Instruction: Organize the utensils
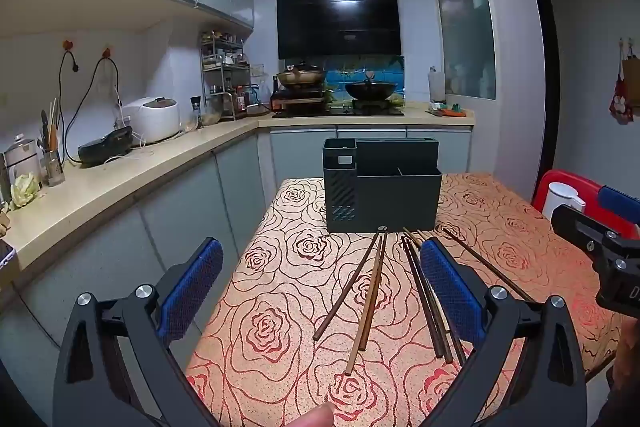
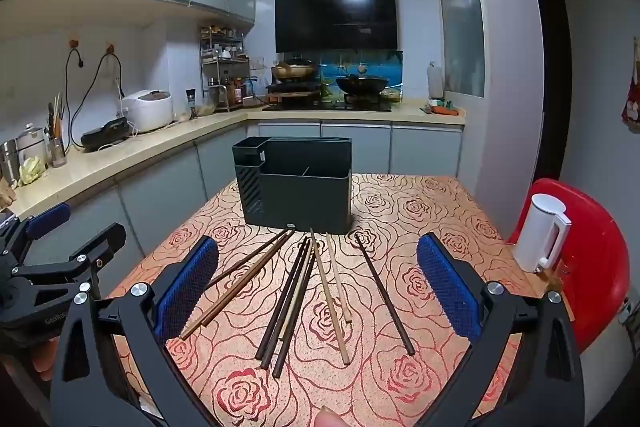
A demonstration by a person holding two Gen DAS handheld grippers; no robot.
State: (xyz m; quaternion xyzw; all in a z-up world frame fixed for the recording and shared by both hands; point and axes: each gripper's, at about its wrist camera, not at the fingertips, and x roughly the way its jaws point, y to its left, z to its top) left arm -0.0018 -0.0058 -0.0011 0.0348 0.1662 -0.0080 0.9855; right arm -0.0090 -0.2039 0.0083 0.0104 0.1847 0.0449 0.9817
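Several wooden chopsticks (image 2: 304, 295) lie fanned out on the rose-patterned tablecloth (image 2: 400, 211), their far tips near a dark utensil holder (image 2: 296, 187) with several compartments. In the left wrist view the chopsticks (image 1: 368, 287) and the holder (image 1: 382, 187) sit ahead. My left gripper (image 1: 320, 287) hovers open above the table with nothing between its blue pads. My right gripper (image 2: 316, 287) is open too, over the fan of chopsticks, holding nothing. The right gripper's body (image 1: 608, 255) shows at the right edge of the left view; the left gripper's body (image 2: 48, 267) shows at the left edge of the right view.
A white kettle (image 2: 540, 231) stands on a red chair (image 2: 592, 267) right of the table. A kitchen counter (image 2: 120, 163) with a rice cooker (image 2: 148, 109) runs along the left; a stove with a wok (image 2: 360, 85) is behind. A fingertip (image 2: 330, 417) shows at the bottom.
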